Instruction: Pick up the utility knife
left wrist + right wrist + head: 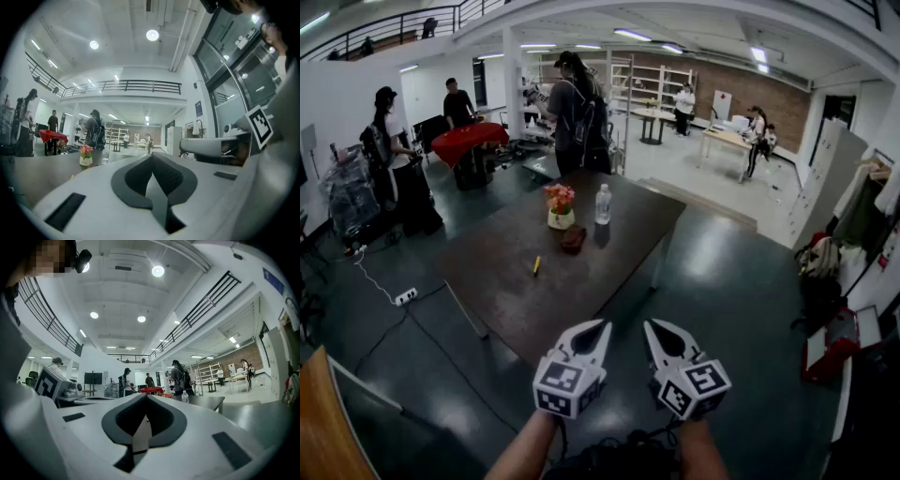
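Well, our head view alone plainly shows the yellow utility knife (536, 266) lying on the dark table (609, 262). Our left gripper (601, 327) and right gripper (651, 327), both clenched and empty, hover well short of it.

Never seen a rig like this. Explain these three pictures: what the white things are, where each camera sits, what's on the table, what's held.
No robot here: a person holds two hand-held grippers, the left gripper and the right gripper; the marker cubes belong to them. The head view comes from a camera on the person's head, looking down at both. The two gripper views come from a camera riding on each gripper, looking along its jaws. Ahead stands a dark table with a flower pot, a water bottle, a dark brown object and a small yellow tool, likely the utility knife. Both grippers are shut, hold nothing, and are well short of the yellow tool.
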Demonstrator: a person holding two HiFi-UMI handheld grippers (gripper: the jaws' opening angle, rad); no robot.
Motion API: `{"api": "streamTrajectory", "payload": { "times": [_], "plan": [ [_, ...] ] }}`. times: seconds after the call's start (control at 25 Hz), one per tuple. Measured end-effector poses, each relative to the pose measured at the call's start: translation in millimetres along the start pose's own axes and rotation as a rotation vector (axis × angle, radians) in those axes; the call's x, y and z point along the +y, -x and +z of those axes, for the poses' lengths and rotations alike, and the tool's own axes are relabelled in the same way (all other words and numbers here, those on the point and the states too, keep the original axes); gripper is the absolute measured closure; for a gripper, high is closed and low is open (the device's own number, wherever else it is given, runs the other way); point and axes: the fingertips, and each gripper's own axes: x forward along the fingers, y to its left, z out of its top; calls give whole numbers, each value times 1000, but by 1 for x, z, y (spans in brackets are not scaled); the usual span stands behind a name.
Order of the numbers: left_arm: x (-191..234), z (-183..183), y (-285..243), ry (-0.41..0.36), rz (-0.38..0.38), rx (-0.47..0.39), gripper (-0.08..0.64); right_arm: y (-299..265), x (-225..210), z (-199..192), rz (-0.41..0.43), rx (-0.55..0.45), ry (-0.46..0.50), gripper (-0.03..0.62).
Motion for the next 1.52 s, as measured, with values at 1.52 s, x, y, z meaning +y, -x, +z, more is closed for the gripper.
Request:
{"api": "streamTrajectory", "payload": {
  "times": [1.52],
  "plan": [
    [58,-20,-38,17,29,55,552,-61,-24,-26,-10,59,-50,581]
  ]
}}
